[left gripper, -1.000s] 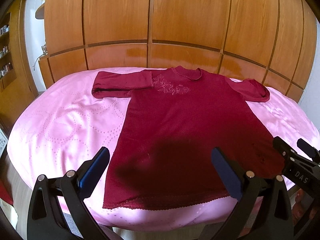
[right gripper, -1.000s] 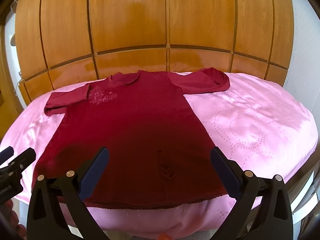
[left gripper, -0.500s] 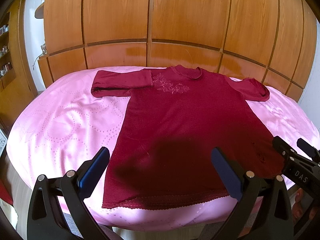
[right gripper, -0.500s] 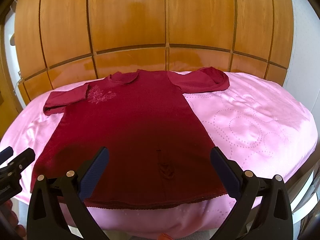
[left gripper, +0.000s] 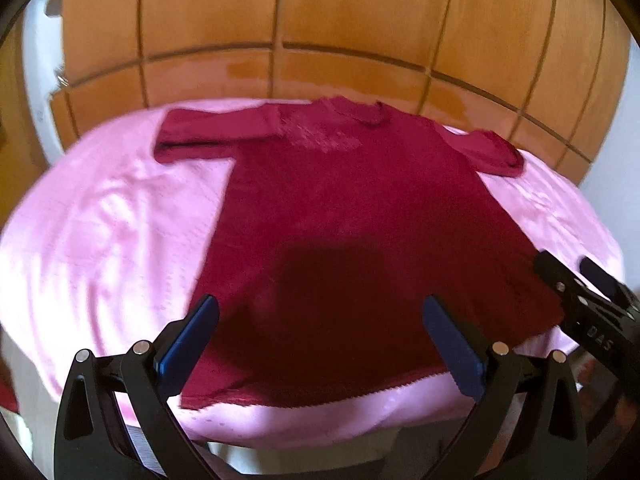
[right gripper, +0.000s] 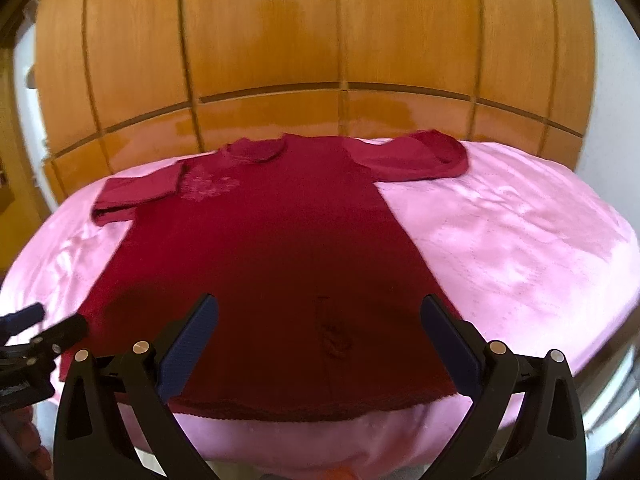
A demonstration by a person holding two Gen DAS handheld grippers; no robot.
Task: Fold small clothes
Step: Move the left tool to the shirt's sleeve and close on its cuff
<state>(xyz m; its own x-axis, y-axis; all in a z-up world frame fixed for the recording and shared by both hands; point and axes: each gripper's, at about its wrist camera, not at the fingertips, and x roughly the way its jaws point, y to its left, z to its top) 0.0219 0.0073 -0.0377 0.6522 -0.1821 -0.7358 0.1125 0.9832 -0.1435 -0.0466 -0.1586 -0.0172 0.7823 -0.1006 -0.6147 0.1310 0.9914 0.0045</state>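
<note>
On the pink bed [left gripper: 100, 240] a dark red top [left gripper: 352, 220] lies flat and unfolded, hem nearest, so folding has not begun. Left gripper [left gripper: 320, 340] and right gripper [right gripper: 318, 340] hover above the hem, jaws wide apart and empty. Next, I judge, each must pinch an edge; only the wooden wardrobe [right gripper: 320, 40] stands behind, nothing obstructing.

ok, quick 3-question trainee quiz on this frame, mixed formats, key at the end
1. True or false: the left gripper is shut on the dark red top.
2. The top lies on: A) a bare wooden floor B) a pink bedcover C) a grey chair.
3. Fill in: behind the bed stand wooden ____ panels, and the top's embroidery sits near its ____.

Key: 1 false, both it and the right gripper are open, holding nothing. 2 B. 3 wardrobe; neckline.
</note>
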